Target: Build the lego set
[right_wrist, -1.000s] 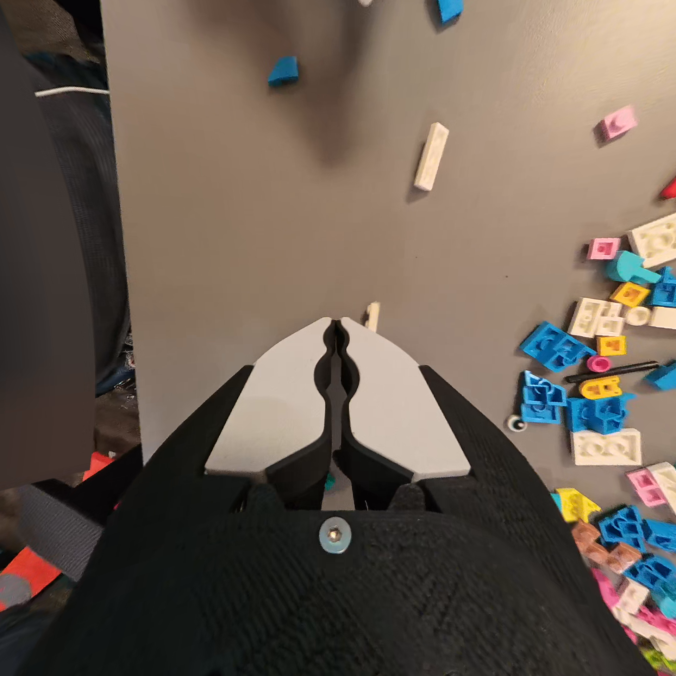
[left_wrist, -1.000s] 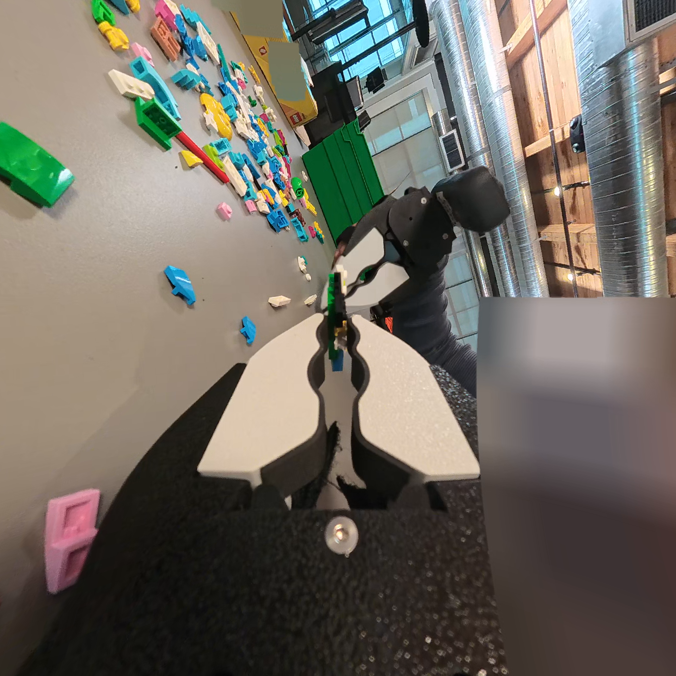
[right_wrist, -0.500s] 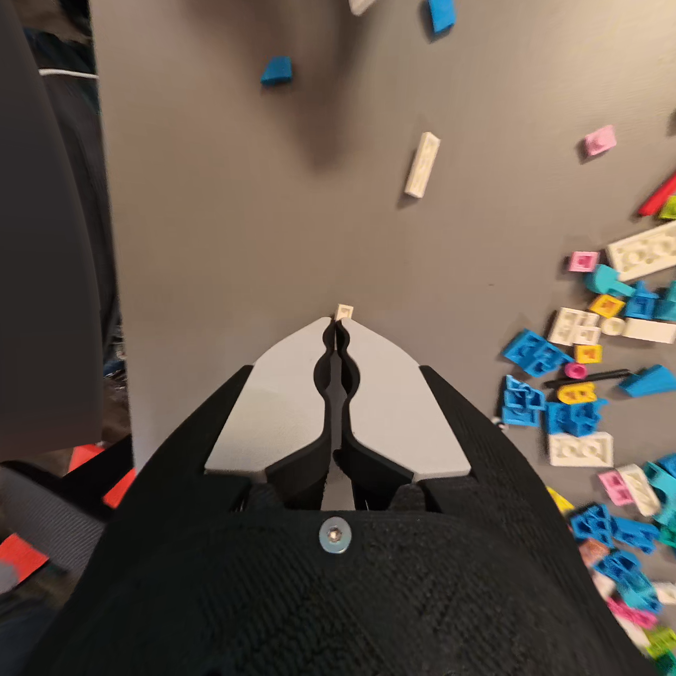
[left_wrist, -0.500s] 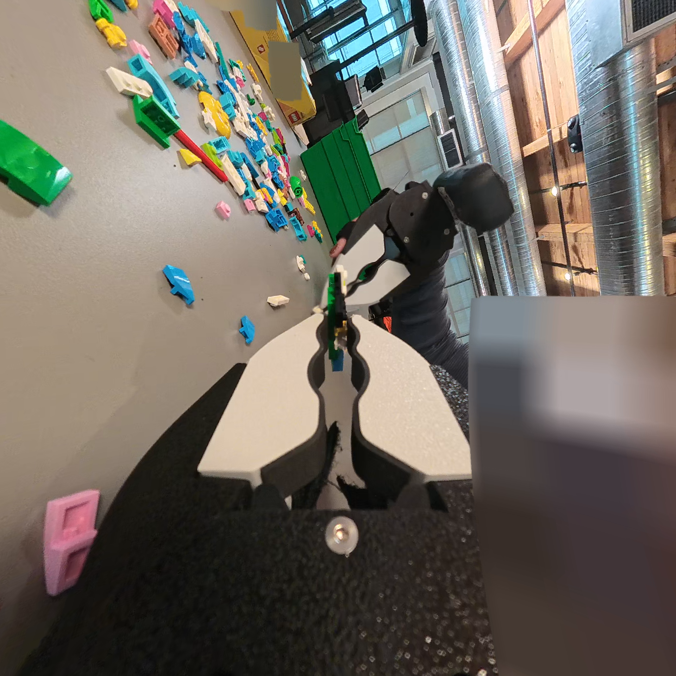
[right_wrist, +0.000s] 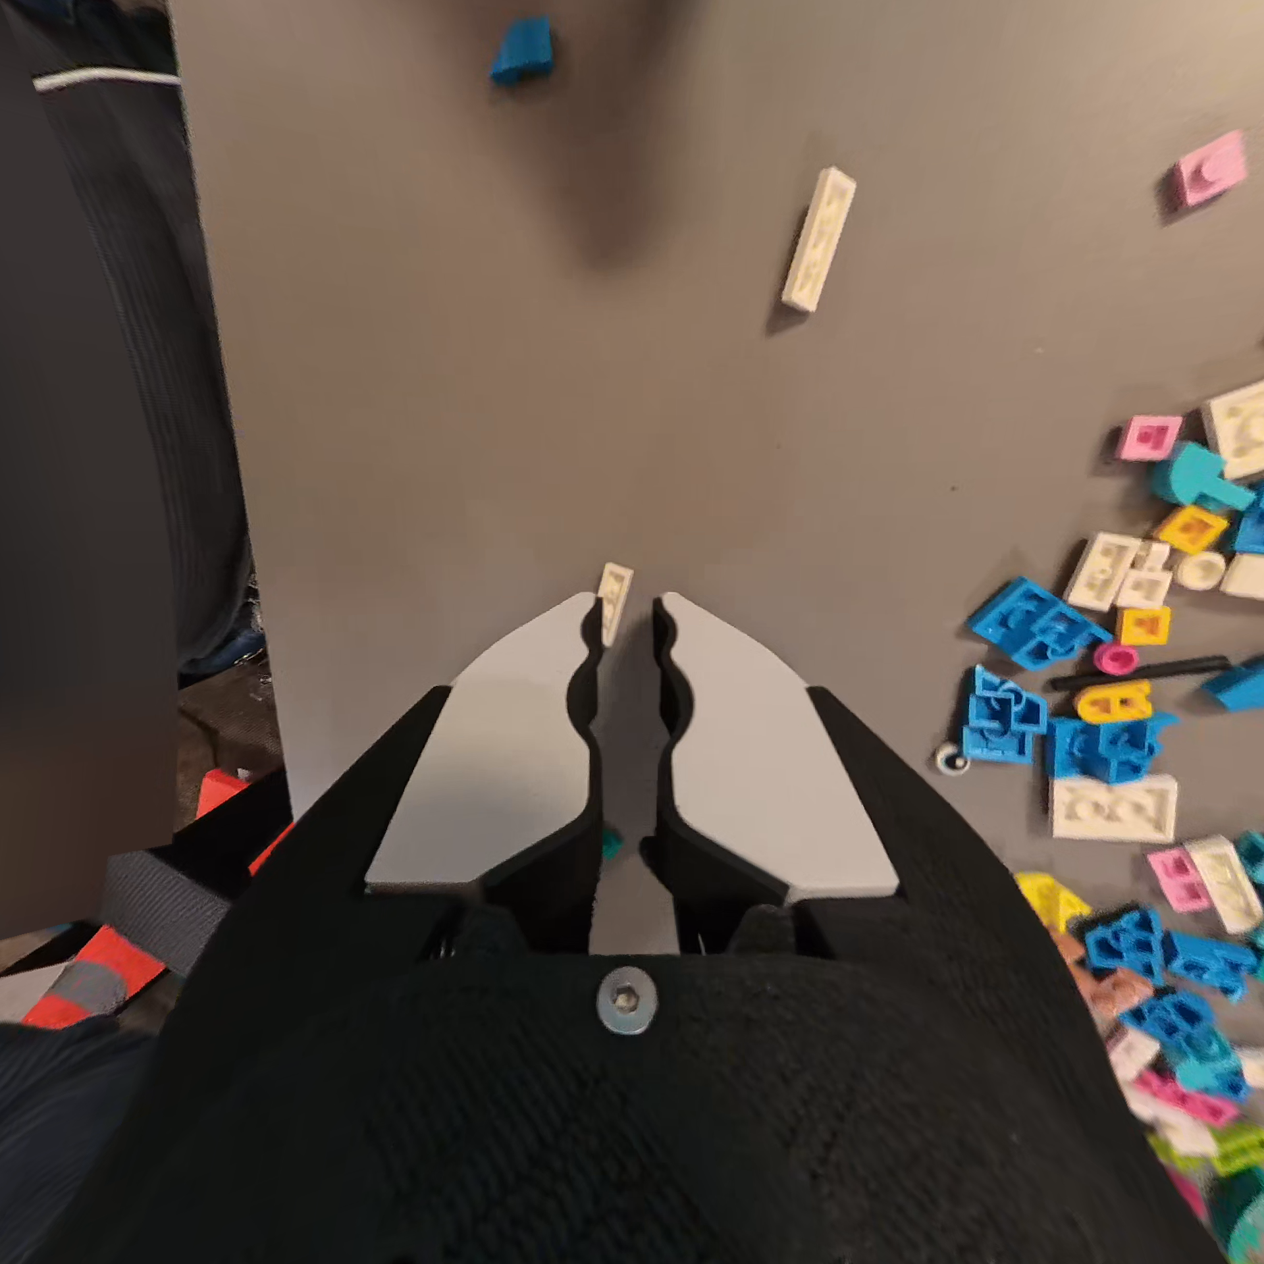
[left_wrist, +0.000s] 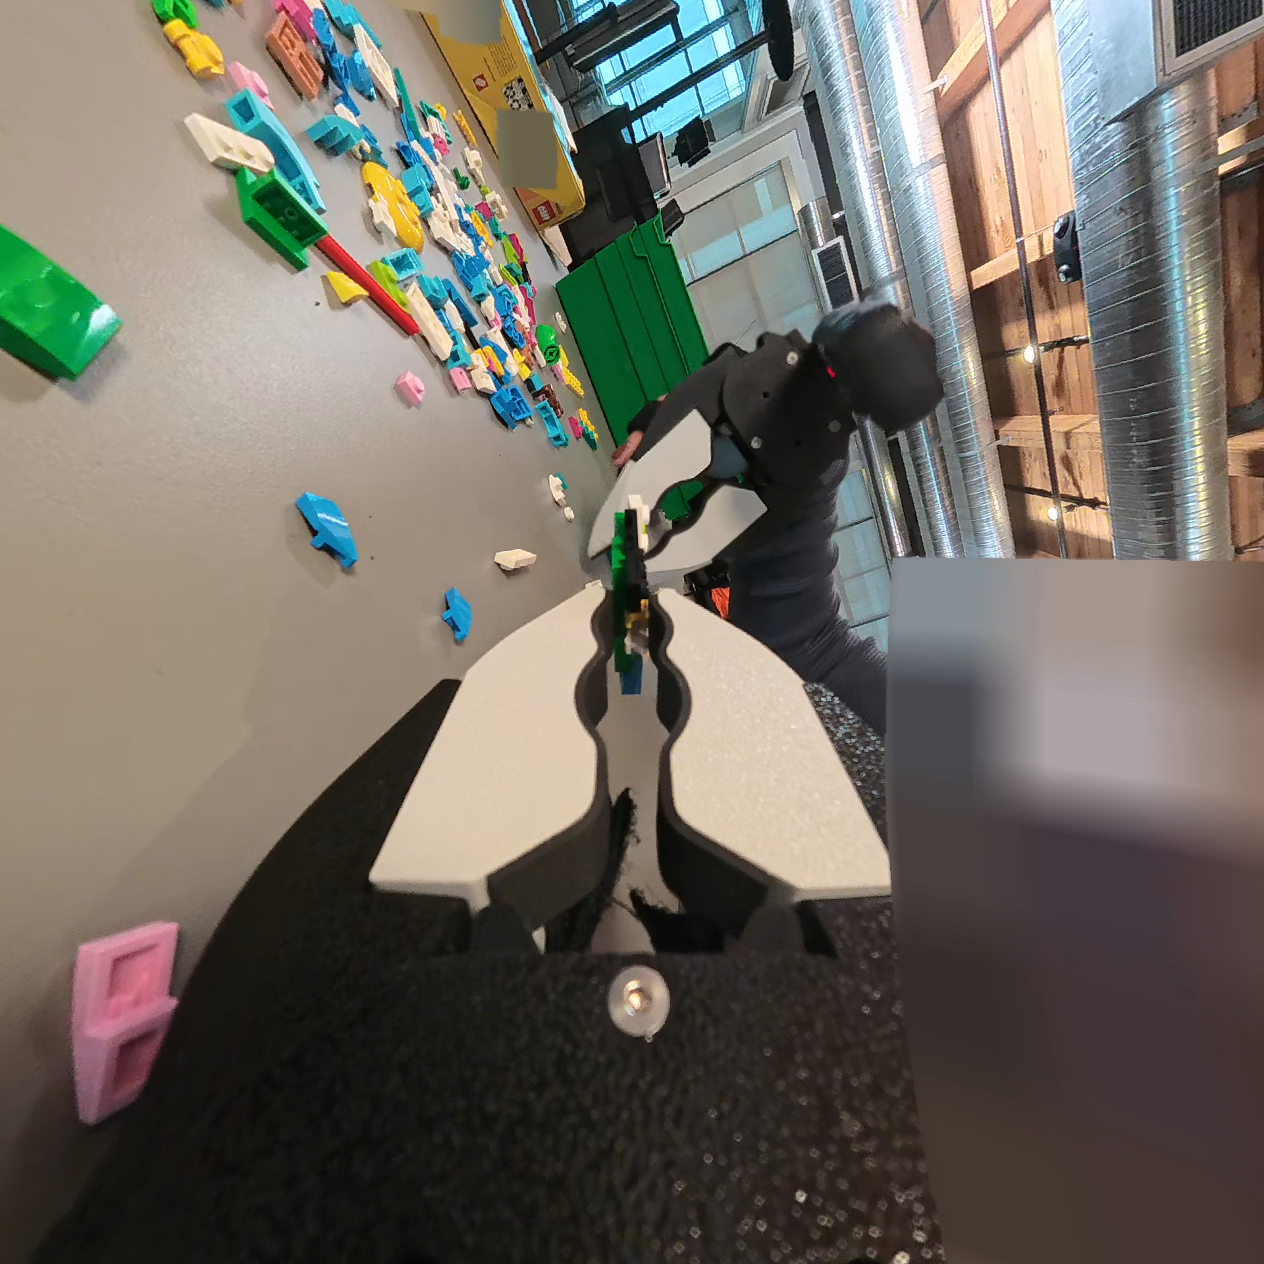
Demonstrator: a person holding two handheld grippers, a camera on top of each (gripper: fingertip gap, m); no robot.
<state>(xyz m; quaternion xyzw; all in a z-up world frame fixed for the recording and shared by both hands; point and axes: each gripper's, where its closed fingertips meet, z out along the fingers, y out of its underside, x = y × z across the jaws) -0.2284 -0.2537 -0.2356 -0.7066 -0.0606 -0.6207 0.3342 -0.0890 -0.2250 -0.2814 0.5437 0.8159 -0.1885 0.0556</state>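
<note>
In the left wrist view my left gripper (left_wrist: pixel 629 600) is shut on a small lego assembly (left_wrist: pixel 626 602), a green plate on edge with black, yellow, white and blue bits, held above the grey table (left_wrist: pixel 205 615). My right gripper shows beyond it (left_wrist: pixel 653 530), close to the table near the assembly's tip. In the right wrist view my right gripper (right_wrist: pixel 624 605) is slightly open and points down at the table. A small white plate (right_wrist: pixel 613 596) lies flat between its tips, against the left finger (right_wrist: pixel 520 718).
A long white plate (right_wrist: pixel 819 249), a blue slope (right_wrist: pixel 523 60) and a pink piece (right_wrist: pixel 1209 176) lie ahead. A dense brick pile (right_wrist: pixel 1108 745) fills the right. The table's left edge (right_wrist: pixel 226 479) is close. The left wrist view shows a green curved piece (left_wrist: pixel 48 321) and a pink brick (left_wrist: pixel 120 1019). The grippers' ends are close to 15 centimeters from one another.
My right gripper was shut and has opened a little, and it has shifted so the small white plate sits between its tips. My left gripper still holds the assembly.
</note>
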